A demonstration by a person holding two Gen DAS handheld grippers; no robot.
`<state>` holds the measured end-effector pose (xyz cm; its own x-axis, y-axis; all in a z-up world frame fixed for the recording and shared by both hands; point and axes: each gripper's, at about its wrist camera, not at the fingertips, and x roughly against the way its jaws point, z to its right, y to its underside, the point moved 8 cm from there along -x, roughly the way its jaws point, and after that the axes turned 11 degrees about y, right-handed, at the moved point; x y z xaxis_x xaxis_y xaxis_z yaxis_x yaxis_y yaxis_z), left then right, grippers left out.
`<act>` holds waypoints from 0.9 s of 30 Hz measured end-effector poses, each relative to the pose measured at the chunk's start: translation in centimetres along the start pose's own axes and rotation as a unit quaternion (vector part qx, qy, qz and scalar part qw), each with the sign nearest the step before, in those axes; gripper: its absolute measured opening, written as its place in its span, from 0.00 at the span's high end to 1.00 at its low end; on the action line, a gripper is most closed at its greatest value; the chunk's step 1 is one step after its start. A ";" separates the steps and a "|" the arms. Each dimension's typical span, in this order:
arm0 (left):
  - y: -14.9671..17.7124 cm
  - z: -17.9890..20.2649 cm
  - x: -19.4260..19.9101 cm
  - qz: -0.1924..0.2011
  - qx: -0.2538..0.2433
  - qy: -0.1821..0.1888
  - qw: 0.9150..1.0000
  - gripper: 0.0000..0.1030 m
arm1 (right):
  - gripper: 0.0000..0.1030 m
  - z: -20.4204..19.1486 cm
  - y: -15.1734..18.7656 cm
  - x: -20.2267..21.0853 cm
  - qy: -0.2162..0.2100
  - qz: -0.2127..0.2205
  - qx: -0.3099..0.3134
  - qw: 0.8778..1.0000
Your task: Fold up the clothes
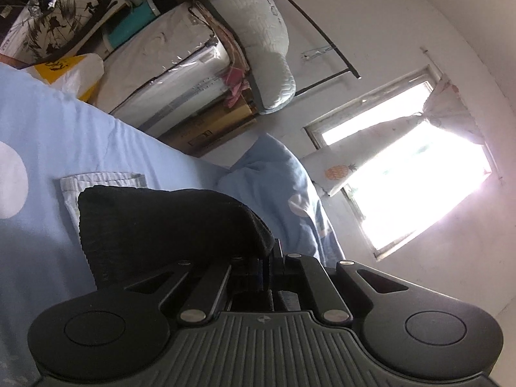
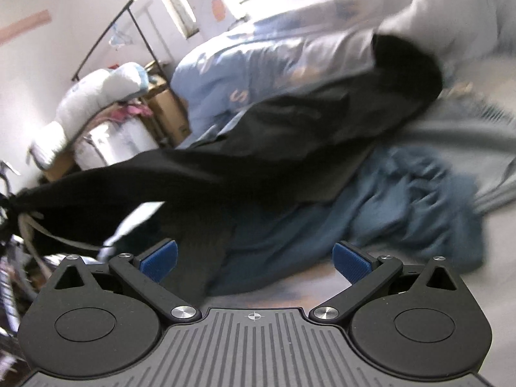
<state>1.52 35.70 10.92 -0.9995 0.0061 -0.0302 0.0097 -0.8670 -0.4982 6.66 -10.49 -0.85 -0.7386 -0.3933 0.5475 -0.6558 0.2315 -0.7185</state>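
- Bedding first, left wrist view: pale blue dotted bedsheet [image 1: 80, 129], folded white striped cloth [image 1: 96, 179], wrapped mattress [image 1: 167, 74] beyond. Left claw [image 1: 269, 258] is clamped on black knit garment [image 1: 167, 222], which hides its fingertips.
- Right wrist view, blurred: right claw [image 2: 254, 258] gapes, holding nothing; black garment stretches across ahead, over crumpled blue clothing [image 2: 387, 203].

A bright, curtained window [image 1: 406, 174] lights the room; beside it, white quilted bedding [image 1: 261, 38] tops brown cardboard boxes [image 1: 213, 129].

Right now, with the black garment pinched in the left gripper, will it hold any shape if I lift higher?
Probably not. The black garment sags in a long drape from the left gripper, so it looks floppy. It will likely drag across the blue garment beneath.
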 end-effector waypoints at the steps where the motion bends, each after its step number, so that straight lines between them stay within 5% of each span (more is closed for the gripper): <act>1: -0.1 0.1 -0.2 -0.002 0.002 0.000 1.000 0.93 | 0.00 -0.4 -0.1 -0.8 -0.014 -0.008 -0.011 1.000; 10: -1.2 -0.1 -0.8 -0.014 -0.005 0.002 1.000 0.93 | 0.00 1.3 -5.9 -8.8 -0.078 -0.032 -0.224 0.971; 16: -1.3 -1.3 -0.5 -0.019 -0.010 -0.005 1.000 0.93 | 0.00 5.5 -7.7 -13.5 -0.060 -0.035 -0.321 0.945; 22: -1.2 -2.2 -0.1 -0.020 -0.011 -0.012 1.000 0.93 | 0.01 8.8 -10.3 -15.6 -0.039 0.012 -0.335 0.941; 23: -1.2 -2.1 0.0 -0.020 -0.012 -0.013 1.000 0.93 | 0.04 8.8 -10.5 -16.3 -0.036 0.005 -0.332 0.943; 25: -1.1 -2.1 0.0 -0.020 -0.013 -0.015 1.000 0.93 | 0.28 8.9 -10.8 -17.3 -0.010 -0.005 -0.308 0.951; 27: -1.0 -2.2 0.0 -0.021 -0.015 -0.020 0.999 0.93 | 0.72 8.9 -11.1 -17.9 0.021 -0.008 -0.282 0.959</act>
<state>1.62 37.67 9.56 -0.9994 0.0225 0.0264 -0.0329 -0.8511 -0.5239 28.50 -13.98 -6.53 -0.7258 -0.3677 0.5814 -0.6381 0.6755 -0.3695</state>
